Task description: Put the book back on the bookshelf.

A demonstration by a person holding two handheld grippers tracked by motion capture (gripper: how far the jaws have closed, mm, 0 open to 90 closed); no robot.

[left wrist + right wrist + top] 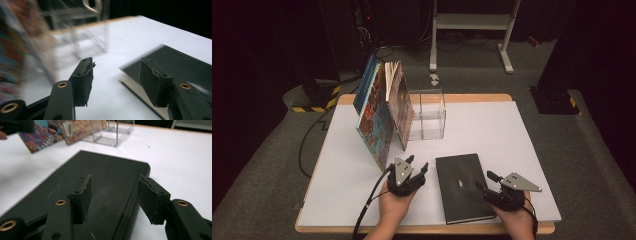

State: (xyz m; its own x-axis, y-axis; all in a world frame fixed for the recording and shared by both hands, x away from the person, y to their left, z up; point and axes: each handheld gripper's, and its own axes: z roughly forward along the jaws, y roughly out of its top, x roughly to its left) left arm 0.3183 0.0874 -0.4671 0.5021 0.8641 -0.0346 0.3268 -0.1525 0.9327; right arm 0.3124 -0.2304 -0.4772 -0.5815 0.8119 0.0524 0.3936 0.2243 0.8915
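The black book (pixel 464 187) lies flat on the white table (pixel 522 135), near its front edge, between both hands. The left gripper (pixel 416 169) hovers by its left edge and the right gripper (pixel 485 181) over its right edge, both with jaws spread and empty, likely (my guess) to lift it toward the leaning picture books (pixel 382 107) beside the clear stand (pixel 428 114).

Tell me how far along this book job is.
Done: colourful books lean against the clear stand. In hand: nothing yet; the black book lies flat, with the left hand-held gripper and right hand-held gripper open at its sides. Left, probably: grasp it and stand it up.
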